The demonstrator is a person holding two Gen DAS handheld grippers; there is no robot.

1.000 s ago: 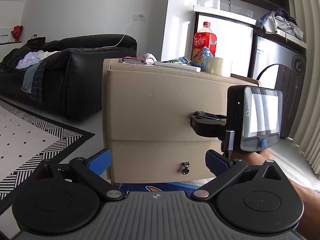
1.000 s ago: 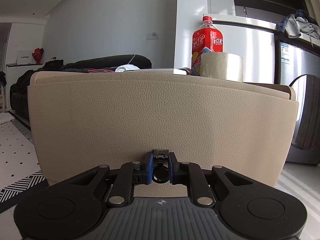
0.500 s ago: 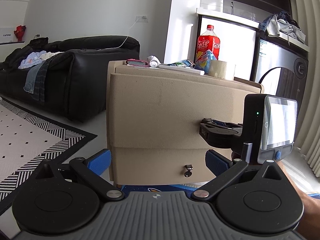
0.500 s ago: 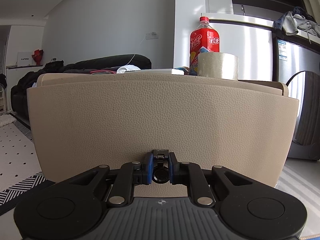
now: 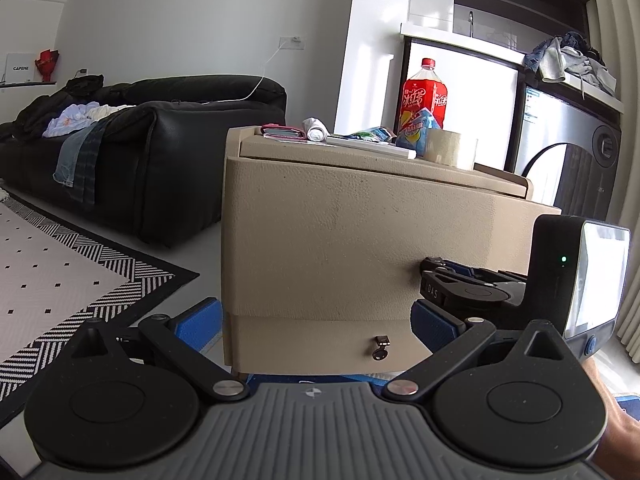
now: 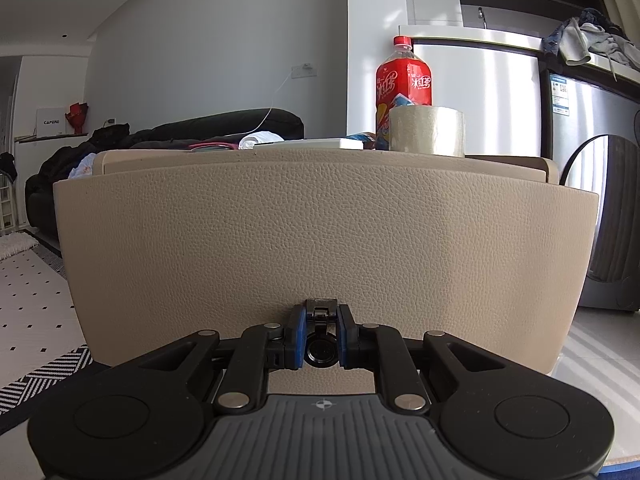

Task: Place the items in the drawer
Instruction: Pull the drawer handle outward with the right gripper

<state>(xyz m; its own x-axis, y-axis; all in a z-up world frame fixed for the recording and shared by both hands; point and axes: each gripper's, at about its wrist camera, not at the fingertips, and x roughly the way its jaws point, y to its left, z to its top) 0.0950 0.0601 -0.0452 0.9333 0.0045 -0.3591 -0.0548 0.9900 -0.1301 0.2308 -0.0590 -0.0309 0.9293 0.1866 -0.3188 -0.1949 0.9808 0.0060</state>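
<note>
Clamped with the right gripper point(image 6: 320, 332) on the small black pull point(image 6: 320, 354) at the front of the cabinet's point(image 5: 280, 148) upper drawer point(image 6: 320, 220): fingers narrow, pull pinched between the blue pads. Spread wide and holding nothing on the left gripper point(image 5: 316, 318), low before the cabinet's front, about level with the key point(image 5: 380, 348) in its lower drawer.

Not yet stowed, all on top of the cabinet: tape point(image 5: 450, 148) at the right front, bottle point(image 5: 424, 96) and packet point(image 5: 416, 128) behind it, cloth point(image 5: 316, 130) towards the left. Upper drawer front standing a little proud of the cabinet's top edge; inside hidden, so no telling how far open.

Likely troubles from here:
- Losing the pull. Small, hinged and round-ended; easy to slip from the pads on any tug angled up or sideways from the cabinet's front.
- Dragging the whole cabinet over the smooth floor instead of sliding the drawer, with no bracing from the left side.
- Toppling the bottle with a jerk; tall and set far back on the cabinet's top, so apt to knock the packet or tape off.
- Knocking the two grippers together, close as they are before the cabinet's front.
- Opening too little to leave room for the tape.
</note>
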